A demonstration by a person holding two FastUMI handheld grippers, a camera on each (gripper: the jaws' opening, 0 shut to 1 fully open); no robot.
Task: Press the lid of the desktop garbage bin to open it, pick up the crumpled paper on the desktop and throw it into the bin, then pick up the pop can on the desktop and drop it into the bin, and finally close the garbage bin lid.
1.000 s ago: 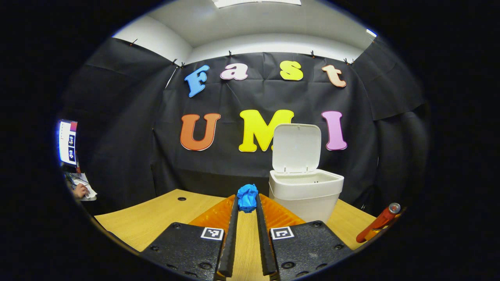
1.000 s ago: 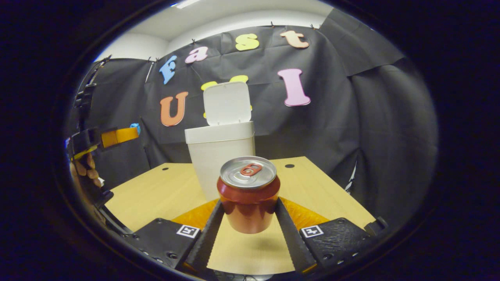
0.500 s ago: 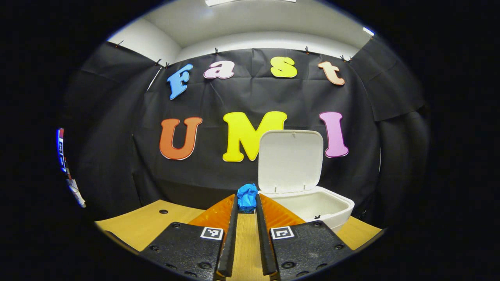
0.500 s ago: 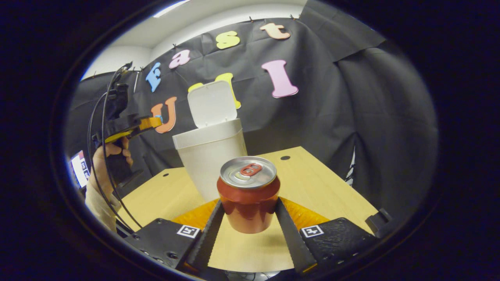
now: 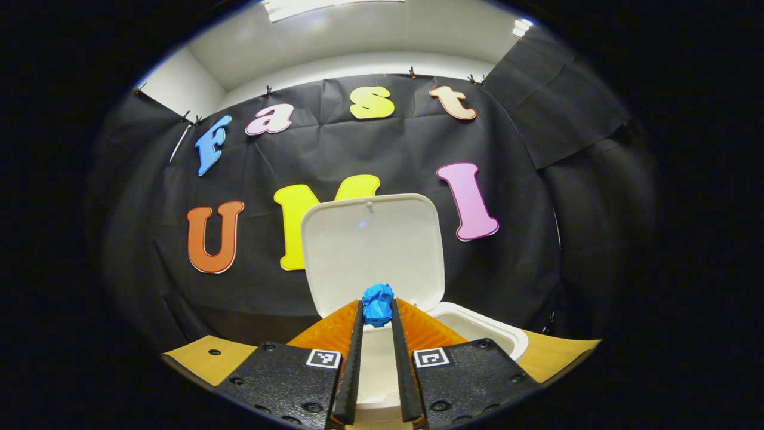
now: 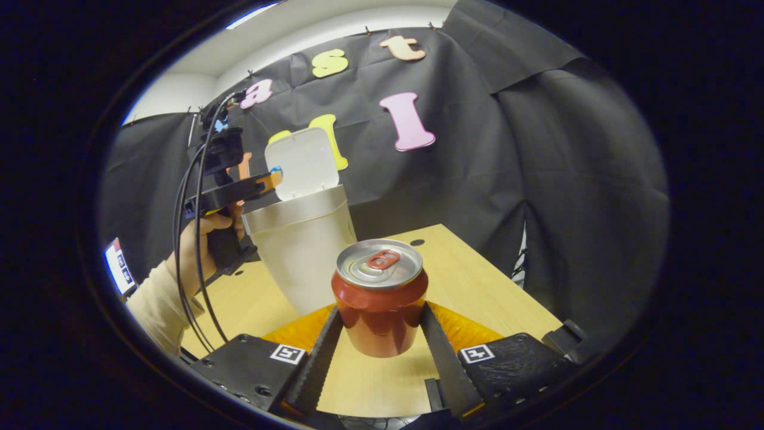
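In the left gripper view we find the left gripper (image 5: 378, 310) pinching the crumpled paper (image 5: 378, 303), a blue wad, between its two fingertips, held above the open mouth of the garbage bin (image 5: 477, 325). The lid (image 5: 373, 251) stands upright behind the paper. In the right gripper view we find the right gripper (image 6: 380, 325) with both fingers pressed against the sides of the pop can (image 6: 381, 295), which is upright and lifted clear of the desktop (image 6: 477, 292). Beyond the can, the bin stands on the desk, and a hand (image 6: 203, 245) holds the other gripper over its rim.
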